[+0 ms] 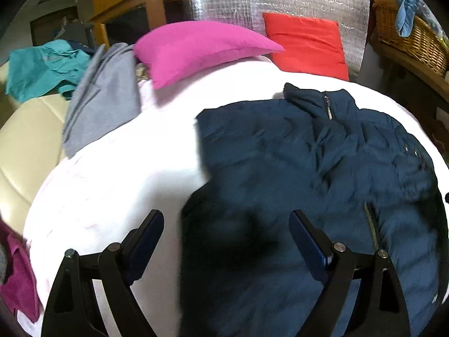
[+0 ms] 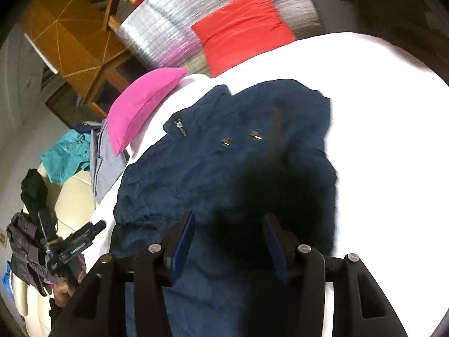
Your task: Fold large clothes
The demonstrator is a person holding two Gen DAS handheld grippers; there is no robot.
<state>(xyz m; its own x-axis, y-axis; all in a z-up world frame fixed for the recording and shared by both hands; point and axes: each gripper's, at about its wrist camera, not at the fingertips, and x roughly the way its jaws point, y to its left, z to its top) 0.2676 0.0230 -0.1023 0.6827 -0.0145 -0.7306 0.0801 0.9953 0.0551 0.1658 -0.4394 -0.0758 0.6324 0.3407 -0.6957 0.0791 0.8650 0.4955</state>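
A dark navy jacket (image 1: 322, 168) with a zip collar lies spread on a white sheet (image 1: 112, 182). It also shows in the right wrist view (image 2: 224, 154), with two metal snaps on its chest. My left gripper (image 1: 226, 224) is open and empty, hovering above the jacket's left lower edge. My right gripper (image 2: 228, 224) is open and empty, hovering above the jacket's lower middle. The left gripper (image 2: 75, 245) also shows at the left edge of the right wrist view, held in a hand.
A pink pillow (image 1: 202, 47) and a red pillow (image 1: 308, 45) lie at the head of the bed. A grey garment (image 1: 103, 98) and a teal garment (image 1: 45, 67) lie at left. A wicker basket (image 1: 412, 36) stands at right. A cream cushioned surface (image 1: 22, 146) borders the left.
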